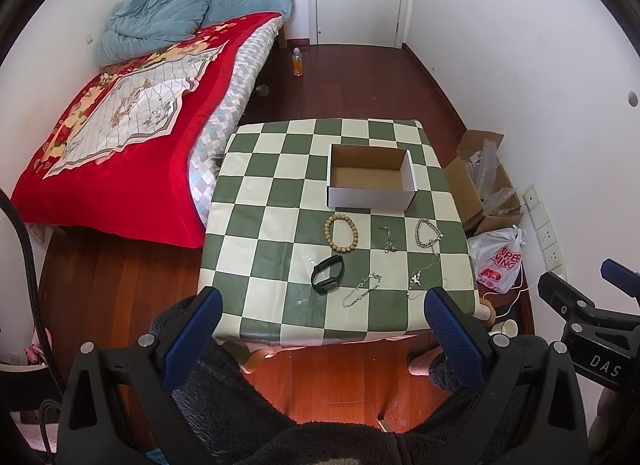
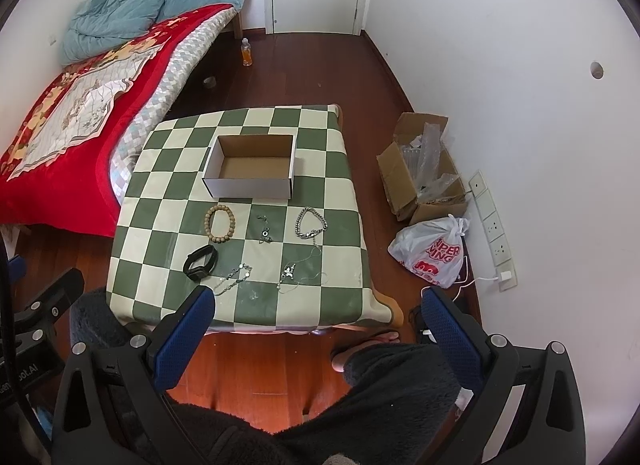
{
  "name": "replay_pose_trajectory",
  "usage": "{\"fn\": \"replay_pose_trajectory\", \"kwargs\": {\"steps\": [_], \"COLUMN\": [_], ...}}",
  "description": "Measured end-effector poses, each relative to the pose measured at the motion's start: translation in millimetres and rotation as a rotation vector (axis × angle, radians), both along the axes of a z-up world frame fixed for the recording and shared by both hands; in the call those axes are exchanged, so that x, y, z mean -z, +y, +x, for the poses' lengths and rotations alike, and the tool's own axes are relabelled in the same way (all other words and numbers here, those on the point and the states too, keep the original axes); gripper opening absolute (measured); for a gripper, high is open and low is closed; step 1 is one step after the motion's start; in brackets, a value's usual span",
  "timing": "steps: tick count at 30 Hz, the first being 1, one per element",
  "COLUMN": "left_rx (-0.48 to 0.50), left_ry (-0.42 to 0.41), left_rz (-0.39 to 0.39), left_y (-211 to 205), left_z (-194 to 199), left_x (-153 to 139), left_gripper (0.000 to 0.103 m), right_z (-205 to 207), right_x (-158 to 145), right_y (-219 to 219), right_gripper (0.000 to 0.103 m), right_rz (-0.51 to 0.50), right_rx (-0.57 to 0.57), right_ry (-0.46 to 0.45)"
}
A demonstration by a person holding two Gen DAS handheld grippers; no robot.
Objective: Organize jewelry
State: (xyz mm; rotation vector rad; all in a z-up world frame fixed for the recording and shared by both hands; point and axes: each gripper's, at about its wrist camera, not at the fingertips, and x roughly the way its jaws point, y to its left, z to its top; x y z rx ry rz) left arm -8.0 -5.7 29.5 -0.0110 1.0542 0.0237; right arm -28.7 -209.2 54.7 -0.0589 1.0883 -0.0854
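Observation:
An empty white cardboard box [image 1: 370, 176] [image 2: 251, 172] sits on a green-and-cream checked table [image 1: 256, 225] [image 2: 160, 217]. In front of it lie a wooden bead bracelet [image 1: 341, 233] [image 2: 220, 222], a black wristband [image 1: 328, 274] [image 2: 200, 261], a thick silver chain [image 1: 427, 233] [image 2: 310, 223], a small dark pendant chain [image 1: 388, 239] [image 2: 264, 230] and two thin silver necklaces [image 1: 362, 290] [image 2: 296, 277]. My left gripper [image 1: 324, 305] hangs open above the table's near edge. My right gripper [image 2: 318, 305] is open too, held high over the near right corner. Neither holds anything.
A bed with a red quilt [image 1: 120, 137] stands left of the table. On the floor to the right are an open carton [image 2: 424, 169] and a plastic bag [image 2: 434, 253], with wall sockets [image 2: 492, 225] beside them. A bottle [image 2: 246, 52] stands near the door. A person's legs and foot [image 2: 368, 345] are below.

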Motion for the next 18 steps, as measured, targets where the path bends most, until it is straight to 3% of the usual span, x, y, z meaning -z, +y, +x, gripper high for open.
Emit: {"fn": "replay_pose_trajectory", "kwargs": {"steps": [18], "left_rx": [0.006], "left_ry": [-0.020], "left_rz": [-0.006], "left_y": [-4.1], "left_z": [-4.1], "left_x": [-4.1], "left_gripper": [0.103], "right_z": [-7.8], "right_x": [-11.0], "right_y": [0.7], "right_gripper": [0.103], "right_rz": [0.001], "right_rx": [-0.002], "right_ry": [-0.019]}}
